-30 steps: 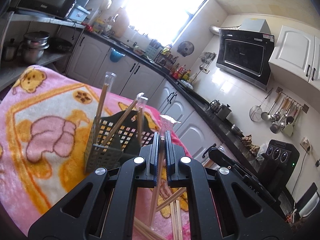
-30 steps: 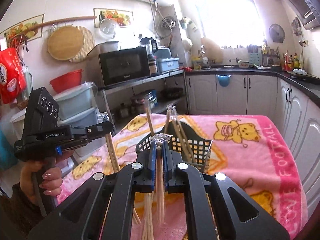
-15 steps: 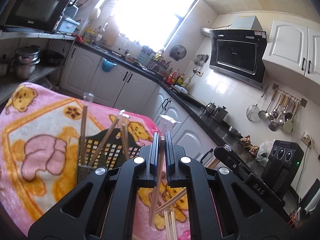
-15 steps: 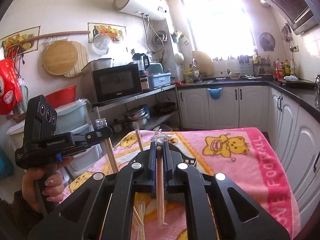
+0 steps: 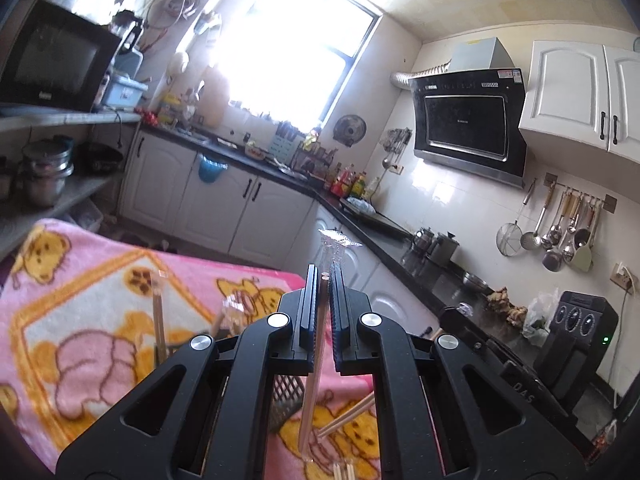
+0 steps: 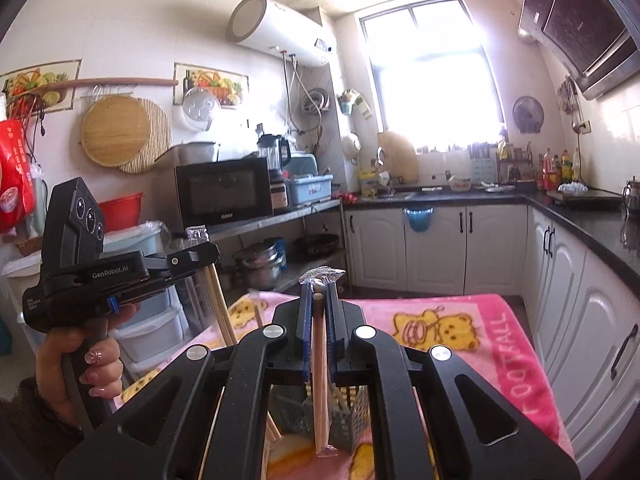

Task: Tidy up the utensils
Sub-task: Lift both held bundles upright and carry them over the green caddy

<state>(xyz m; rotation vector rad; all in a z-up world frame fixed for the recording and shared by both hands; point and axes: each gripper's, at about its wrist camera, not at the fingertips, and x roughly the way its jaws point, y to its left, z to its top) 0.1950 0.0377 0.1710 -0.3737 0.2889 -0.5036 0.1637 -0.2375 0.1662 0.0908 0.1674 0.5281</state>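
**Both claws lifted with wrapped chopsticks, holder waiting below**

The step in hand looks like carrying chopsticks to the holder. The left claw (image 5: 322, 312) is pinched nearly shut on a pair of pale wooden chopsticks in a clear plastic sleeve (image 5: 313, 392), which hangs down between its jaws above the pink cartoon-bear blanket (image 5: 80, 312) covering the worktop. The right claw (image 6: 318, 312) is likewise clamped tight on its own sleeved pair of wooden chopsticks (image 6: 320, 396), the crimped wrapper end poking up past the fingertips.

The grey-and-black perforated plastic utensil basket (image 6: 352, 412) stands on the blanket directly under the right claw, with a few sleeved pairs already leaning in it. More loose chopsticks (image 5: 344, 416) lie on the blanket beneath the left claw.

Next, each pair probably needs its lower tip steered over the basket's open top, lowered upright, then released. The dangling sleeves could catch on the rim or on the sticks already inside.
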